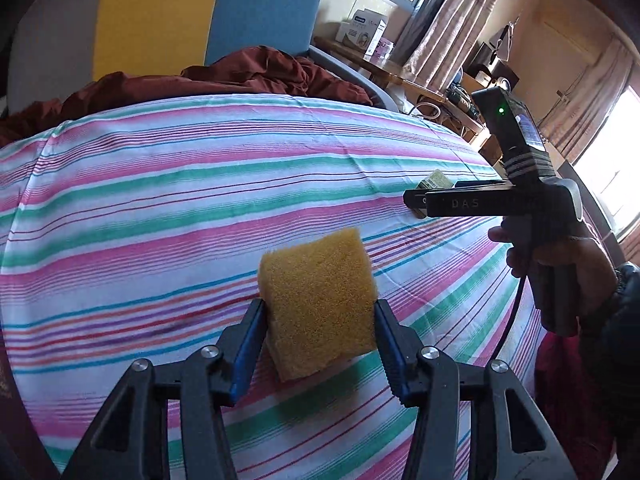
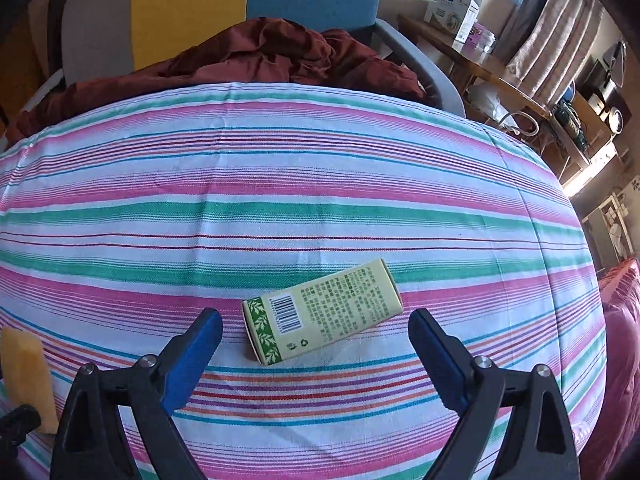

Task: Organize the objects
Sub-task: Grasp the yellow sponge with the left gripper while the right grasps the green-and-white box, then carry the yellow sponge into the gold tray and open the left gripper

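My left gripper (image 1: 318,310) is shut on a yellow sponge (image 1: 318,300) and holds it just above the striped sheet (image 1: 200,200). The sponge also shows at the left edge of the right wrist view (image 2: 28,376). My right gripper (image 2: 316,320) is open, its jaws wide on either side of a pale green carton (image 2: 324,312) with a barcode, which lies flat on the sheet (image 2: 280,200). In the left wrist view the right gripper (image 1: 420,202) hovers over the carton (image 1: 436,179), mostly hiding it.
A crumpled dark red blanket (image 1: 240,76) lies at the far end against a yellow and blue headboard (image 1: 208,12). A wooden side table (image 2: 472,56) with a white box (image 2: 454,6) stands at the right. A red cushion (image 2: 620,344) lies past the right edge.
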Demonstrator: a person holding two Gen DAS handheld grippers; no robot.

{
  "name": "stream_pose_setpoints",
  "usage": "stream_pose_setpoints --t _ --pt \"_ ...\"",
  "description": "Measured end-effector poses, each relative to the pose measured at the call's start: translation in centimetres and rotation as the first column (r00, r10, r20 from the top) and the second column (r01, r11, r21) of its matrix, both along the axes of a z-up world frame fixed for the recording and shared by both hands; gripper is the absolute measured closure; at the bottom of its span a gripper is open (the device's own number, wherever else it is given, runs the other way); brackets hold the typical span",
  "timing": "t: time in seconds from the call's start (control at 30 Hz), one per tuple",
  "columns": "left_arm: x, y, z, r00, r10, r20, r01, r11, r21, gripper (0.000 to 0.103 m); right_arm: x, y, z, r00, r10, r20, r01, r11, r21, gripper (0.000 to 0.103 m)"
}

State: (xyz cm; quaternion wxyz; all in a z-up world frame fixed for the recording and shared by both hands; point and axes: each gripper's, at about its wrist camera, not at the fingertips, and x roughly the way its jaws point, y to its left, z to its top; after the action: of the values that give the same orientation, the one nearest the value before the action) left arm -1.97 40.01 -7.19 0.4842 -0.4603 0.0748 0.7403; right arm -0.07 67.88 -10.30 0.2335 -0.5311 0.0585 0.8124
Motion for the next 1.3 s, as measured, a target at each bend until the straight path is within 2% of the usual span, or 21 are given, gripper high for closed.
stream_pose_setpoints --t 0.17,0.2,0.33,0.53,0.63,0.83,1.07,1.3 --pt "0.8 -0.2 -0.5 1.000 0.010 -0.013 -0.010 1.000 0.008 0.049 -0.2 0.8 -0.8 1.000 -0.008 -0.001 0.008 1.000 -0.013 0.011" --pt "0.9 -0.2 -0.5 1.000 0.013 -0.022 -0.013 1.000 0.010 0.049 -0.1 0.9 -0.7 1.000 -0.003 -0.015 0.002 1.000 -0.028 0.025" --pt "1.5 -0.5 -0.2 0.998 0.019 -0.056 -0.019 1.000 0.009 0.049 -0.1 0.0 -0.5 0.999 0.032 -0.031 -0.034 0.998 -0.060 0.024" --pt "2.4 -2.4 0.6 0.994 0.035 -0.107 -0.037 0.999 -0.017 0.050 -1.0 -4.5 -0.5 0.987 0.154 -0.038 -0.157 0.982 -0.106 0.024" --pt "2.6 -3.8 1.1 0.991 0.055 -0.120 -0.057 0.998 -0.018 0.050 -1.3 -7.1 -0.7 0.977 0.212 -0.021 -0.213 0.973 -0.094 0.024" --pt "2.9 -6.5 2.9 0.982 0.111 -0.156 -0.113 0.994 -0.004 0.050 -1.7 -9.9 -1.0 0.967 0.254 -0.019 -0.254 0.960 -0.121 0.025" --pt "3.0 -10.0 5.7 0.952 0.190 -0.241 -0.191 0.981 0.020 0.050 -2.1 -12.7 -1.1 0.957 0.290 -0.021 -0.290 0.950 -0.116 0.025" --pt "2.3 -13.8 7.3 0.917 0.283 -0.280 -0.282 0.958 0.044 0.050 -1.5 -13.3 -1.0 0.958 0.284 -0.031 -0.286 0.952 -0.107 0.025"
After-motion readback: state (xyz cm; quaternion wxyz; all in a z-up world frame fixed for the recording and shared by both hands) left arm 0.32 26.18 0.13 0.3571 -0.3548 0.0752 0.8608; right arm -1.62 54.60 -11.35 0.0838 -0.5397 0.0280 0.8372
